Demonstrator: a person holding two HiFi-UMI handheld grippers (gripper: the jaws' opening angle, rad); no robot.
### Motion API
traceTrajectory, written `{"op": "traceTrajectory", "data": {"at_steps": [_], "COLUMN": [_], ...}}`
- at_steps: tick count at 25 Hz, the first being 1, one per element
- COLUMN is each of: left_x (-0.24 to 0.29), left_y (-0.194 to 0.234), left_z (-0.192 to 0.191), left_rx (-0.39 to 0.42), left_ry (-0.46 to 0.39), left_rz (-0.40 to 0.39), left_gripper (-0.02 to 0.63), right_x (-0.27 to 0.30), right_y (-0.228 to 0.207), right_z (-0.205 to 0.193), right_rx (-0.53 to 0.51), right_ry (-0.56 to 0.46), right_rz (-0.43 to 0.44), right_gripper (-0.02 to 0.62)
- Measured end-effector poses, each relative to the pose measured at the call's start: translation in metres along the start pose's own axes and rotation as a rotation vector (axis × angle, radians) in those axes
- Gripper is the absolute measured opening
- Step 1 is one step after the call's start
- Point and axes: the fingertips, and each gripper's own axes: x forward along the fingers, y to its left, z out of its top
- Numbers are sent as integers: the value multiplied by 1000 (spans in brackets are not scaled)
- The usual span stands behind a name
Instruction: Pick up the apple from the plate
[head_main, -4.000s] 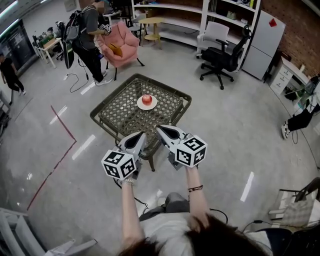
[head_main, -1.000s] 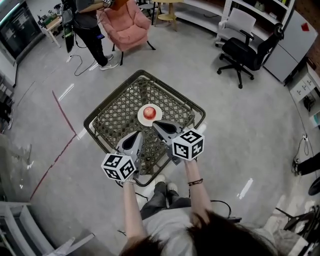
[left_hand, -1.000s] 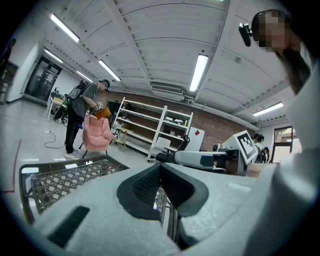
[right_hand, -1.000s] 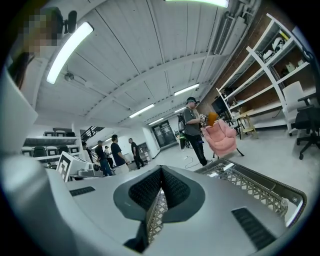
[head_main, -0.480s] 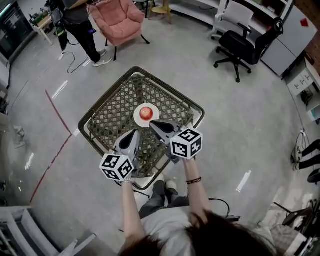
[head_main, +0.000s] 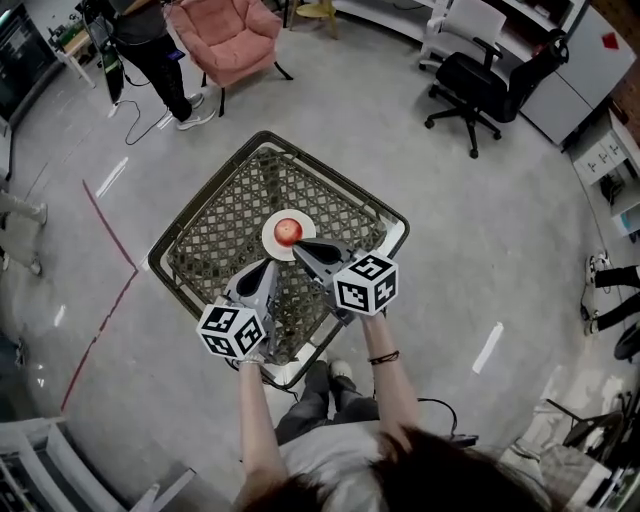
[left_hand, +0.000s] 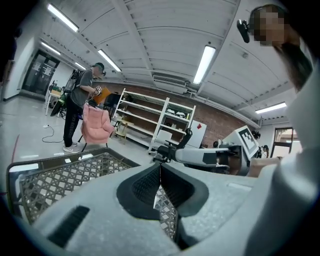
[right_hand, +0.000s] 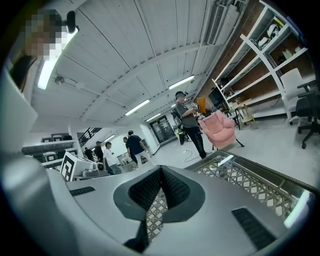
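— Dark lattice table (head_main: 215, 235) first: what's on it?
— White plate (head_main: 270, 243) at its middle, red apple (head_main: 288, 231) resting on the plate.
— And your jaws?
— My right gripper (head_main: 297, 246) is pressed together, empty, its tip just beside the apple. My left gripper (head_main: 268, 264) is likewise closed on nothing, nearer me.

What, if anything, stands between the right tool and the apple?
Nothing visible. The apple sits alone on the plate. The right tool, jaws shut, points at it from the plate's near edge, over the lattice table.
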Motion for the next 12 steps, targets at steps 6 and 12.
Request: {"op": "traceTrajectory", "data": {"at_steps": [6, 12], "left_x": [13, 25], "left_y": [10, 26], "left_z": [-10, -25], "left_rx": [-12, -1], "left_ry": [33, 59], "left_rz": [10, 4], "left_gripper": [12, 12], "right_x": [5, 18], "right_y": [-17, -32], "right_z": [-15, -31], "right_rx": [10, -3], "right_ry": [43, 61], "right_rz": [-4, 12], "right_gripper": [9, 9]}}
